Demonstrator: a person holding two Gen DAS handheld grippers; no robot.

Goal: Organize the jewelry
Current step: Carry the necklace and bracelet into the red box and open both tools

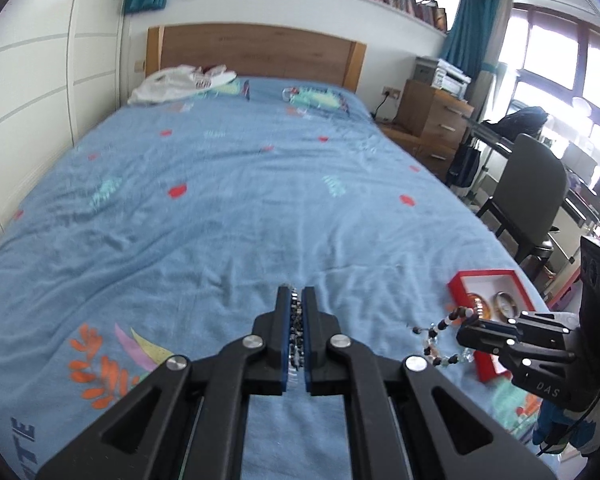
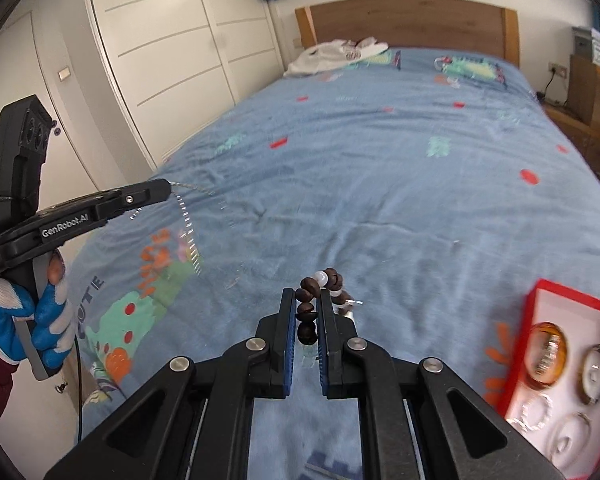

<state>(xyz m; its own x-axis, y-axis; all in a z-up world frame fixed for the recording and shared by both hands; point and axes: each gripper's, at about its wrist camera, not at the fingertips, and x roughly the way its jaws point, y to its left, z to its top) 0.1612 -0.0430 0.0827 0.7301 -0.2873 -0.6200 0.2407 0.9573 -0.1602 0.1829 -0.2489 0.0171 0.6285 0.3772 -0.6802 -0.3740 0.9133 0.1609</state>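
My left gripper (image 1: 298, 292) is shut on a thin silver chain (image 1: 297, 328) pinched between its blue pads. In the right wrist view this left gripper (image 2: 166, 190) is at the left, held by a gloved hand (image 2: 40, 320), with the silver chain (image 2: 186, 216) dangling from its tip above the bed. My right gripper (image 2: 306, 294) is shut on a bracelet of brown and white beads (image 2: 310, 308). The left wrist view shows the right gripper (image 1: 466, 330) with the beaded bracelet (image 1: 440, 332) hanging beside a red jewelry box (image 1: 482, 273). That red box (image 2: 534, 304) holds several bangles, one amber (image 2: 548, 350).
Both grippers hover over a blue patterned bedspread (image 1: 240, 200). A white garment (image 1: 180, 82) lies by the wooden headboard (image 1: 260, 52). White wardrobe doors (image 2: 160, 40) stand at the left; a chair (image 1: 532, 192), desk and wooden drawers (image 1: 436, 120) stand at the right.
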